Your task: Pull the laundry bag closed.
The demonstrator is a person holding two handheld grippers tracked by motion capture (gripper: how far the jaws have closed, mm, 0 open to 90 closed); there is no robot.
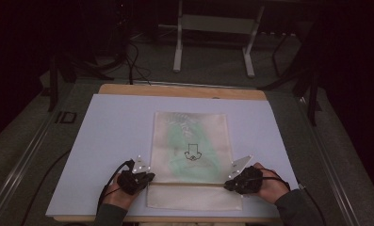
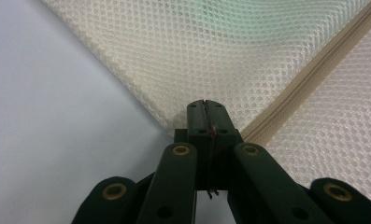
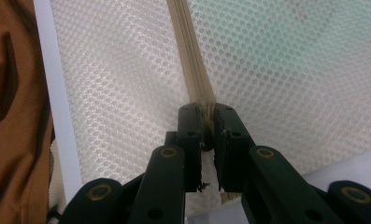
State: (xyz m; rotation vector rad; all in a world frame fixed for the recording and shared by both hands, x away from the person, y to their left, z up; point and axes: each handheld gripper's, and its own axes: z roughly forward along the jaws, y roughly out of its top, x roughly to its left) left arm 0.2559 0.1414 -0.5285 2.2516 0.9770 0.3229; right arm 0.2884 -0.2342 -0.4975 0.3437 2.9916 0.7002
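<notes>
1. Left tongs (image 1: 148, 177): closed on the mesh zipper pouch (image 1: 190, 146) at the zipper's (image 2: 309, 77) left end.
2. Pouch: flat on the table (image 1: 114, 127), zipper running straight between both tongs.
3. Right tongs (image 1: 228, 185): clamped on the zipper's right end.

A: Any writing on the flat cream mesh zip pouch (image 1: 190, 141)?

B: No words that can be read. In the high view a small black outline sign stands on its middle, up the table from both tools and about midway between them: it looks like a broad arrow pointing down toward them, with a tiny mark under it, too small to make out.

A: Nothing else nearby?

B: To the far left of the left-hand tool, on the grey strip beside the pale lilac board (image 1: 109, 127), sits a small dark mark (image 1: 65, 117) shaped roughly like "ID". It is too faint to be sure.
</notes>
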